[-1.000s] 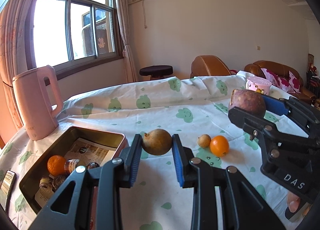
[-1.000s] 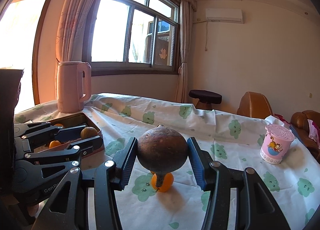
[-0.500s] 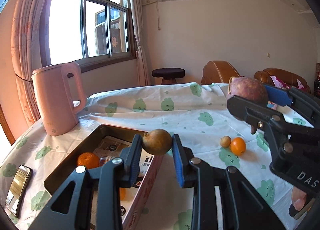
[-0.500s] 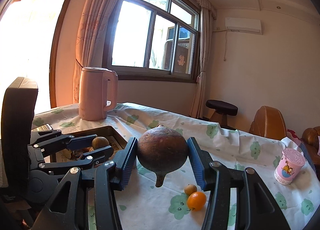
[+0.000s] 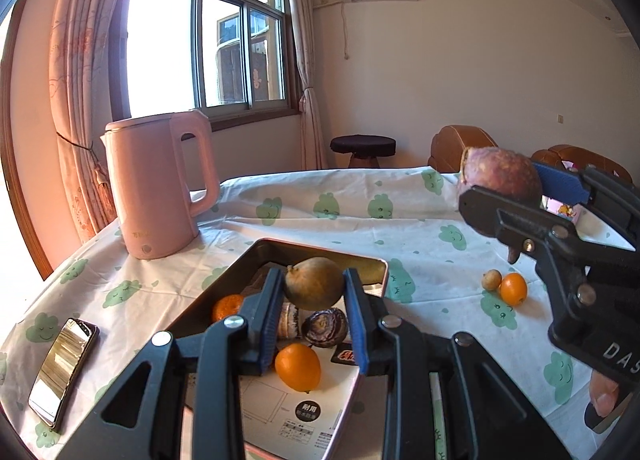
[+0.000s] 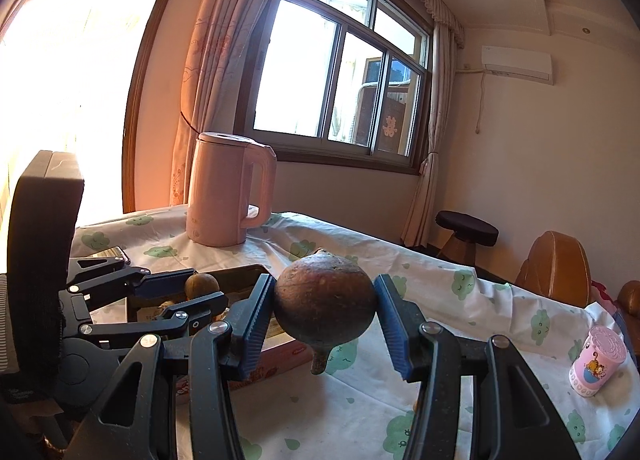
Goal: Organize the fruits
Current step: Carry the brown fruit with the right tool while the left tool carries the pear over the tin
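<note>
The left gripper (image 5: 314,314), clamped on a brown passion fruit (image 5: 314,283), hangs over the metal tray (image 5: 362,262); the right gripper (image 6: 325,330) grips a purple passion fruit (image 6: 325,302) at the tray's right. Released from this height (fruit already lies below), either could bounce out.

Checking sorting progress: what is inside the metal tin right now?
In the metal tin: two oranges, a purple fruit, printed paper. The left gripper hides other contents.

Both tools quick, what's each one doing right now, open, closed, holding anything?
Left tool: closed on the brown fruit, above the tin tray.
Right tool: closed on the purple fruit.
</note>
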Demonstrator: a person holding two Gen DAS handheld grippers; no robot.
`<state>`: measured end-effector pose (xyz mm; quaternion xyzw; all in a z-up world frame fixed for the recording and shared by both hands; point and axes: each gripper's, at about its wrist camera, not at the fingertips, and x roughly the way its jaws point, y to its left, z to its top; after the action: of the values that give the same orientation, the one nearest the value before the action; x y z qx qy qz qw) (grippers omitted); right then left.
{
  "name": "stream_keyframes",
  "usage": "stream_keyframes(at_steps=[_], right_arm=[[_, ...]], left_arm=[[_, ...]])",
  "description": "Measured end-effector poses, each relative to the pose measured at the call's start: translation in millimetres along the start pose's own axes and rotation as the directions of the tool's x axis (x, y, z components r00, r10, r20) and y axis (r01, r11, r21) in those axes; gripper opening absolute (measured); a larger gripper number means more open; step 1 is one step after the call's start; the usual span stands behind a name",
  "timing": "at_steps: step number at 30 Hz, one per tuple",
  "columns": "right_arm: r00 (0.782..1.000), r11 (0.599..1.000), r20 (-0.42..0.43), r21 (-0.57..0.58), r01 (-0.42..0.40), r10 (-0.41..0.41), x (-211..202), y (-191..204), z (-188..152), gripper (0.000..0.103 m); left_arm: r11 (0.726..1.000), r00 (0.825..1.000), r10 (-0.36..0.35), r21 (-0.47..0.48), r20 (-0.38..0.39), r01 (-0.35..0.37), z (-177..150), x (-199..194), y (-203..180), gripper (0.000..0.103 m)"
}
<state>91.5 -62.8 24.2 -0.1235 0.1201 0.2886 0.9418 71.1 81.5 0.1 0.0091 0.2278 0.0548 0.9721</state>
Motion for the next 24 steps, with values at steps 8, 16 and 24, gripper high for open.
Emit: stream_keyframes(at_steps=[8,16,24], right_arm=[[0.999,0.999,-0.005,-0.014,-0.038,0.038,12,17,1,0.053],[0.998,0.998,-0.019,-0.022,-0.061,0.061,21,31,1,0.053],[0.996,0.996,-0.037,-0.028,-0.083,0.082,29,43,0,0.053]], left_arm=[[0.999,0.999,0.031,-0.007,-0.011,-0.031,-2,0,16,0.032],[0.998,0.998,0.052,-0.028,-0.026,-0.052,-5,3,30,0.032],[0.994,0.996,0.084,-0.071,-0.043,-0.087,-7,7,58,0.032]])
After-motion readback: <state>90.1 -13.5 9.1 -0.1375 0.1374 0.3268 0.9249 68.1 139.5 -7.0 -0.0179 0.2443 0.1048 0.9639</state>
